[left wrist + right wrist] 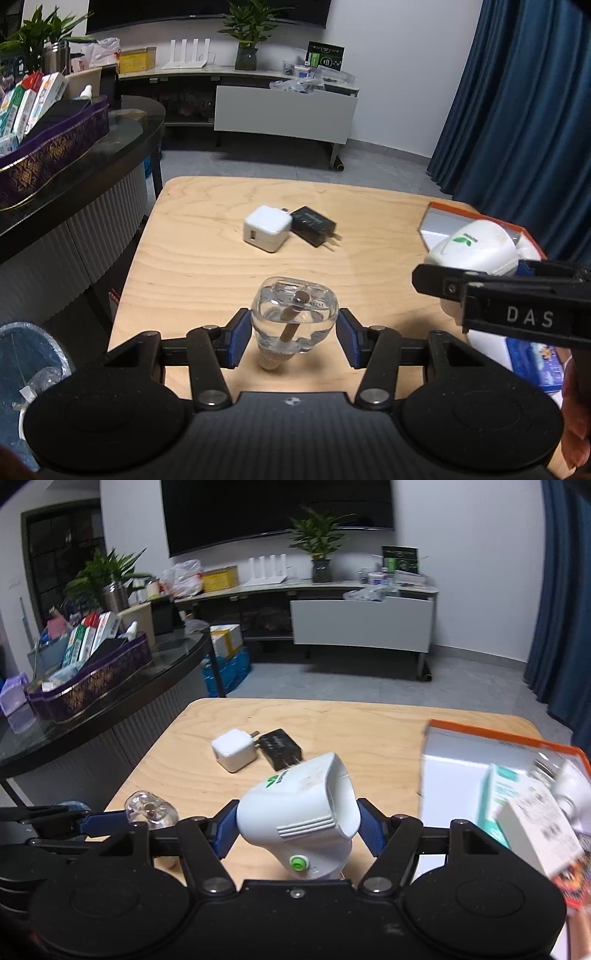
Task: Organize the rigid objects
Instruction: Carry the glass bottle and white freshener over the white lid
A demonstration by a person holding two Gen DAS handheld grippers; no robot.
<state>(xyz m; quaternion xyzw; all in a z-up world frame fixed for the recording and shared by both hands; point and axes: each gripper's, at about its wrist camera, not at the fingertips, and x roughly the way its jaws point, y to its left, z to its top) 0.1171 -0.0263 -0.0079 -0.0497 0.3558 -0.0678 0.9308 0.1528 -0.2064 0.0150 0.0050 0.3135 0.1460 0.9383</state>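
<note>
My left gripper (294, 338) is shut on a clear glass bottle (294, 319) with a wick stick inside, held neck down just above the wooden table (207, 266). My right gripper (297, 830) is shut on a white plastic device (299, 808) with a green leaf logo and a green button; it also shows in the left wrist view (474, 251), at the right. A white charger cube (266, 228) and a black plug adapter (314, 225) lie side by side at the table's middle. The bottle shows at the left in the right wrist view (149, 810).
An orange-rimmed box (495, 738) with several packets stands at the table's right. A dark glass-topped counter (122, 140) with a purple tray (55, 147) of boxes stands to the left. A bin (26, 354) sits low left. A blue curtain (524, 92) hangs right.
</note>
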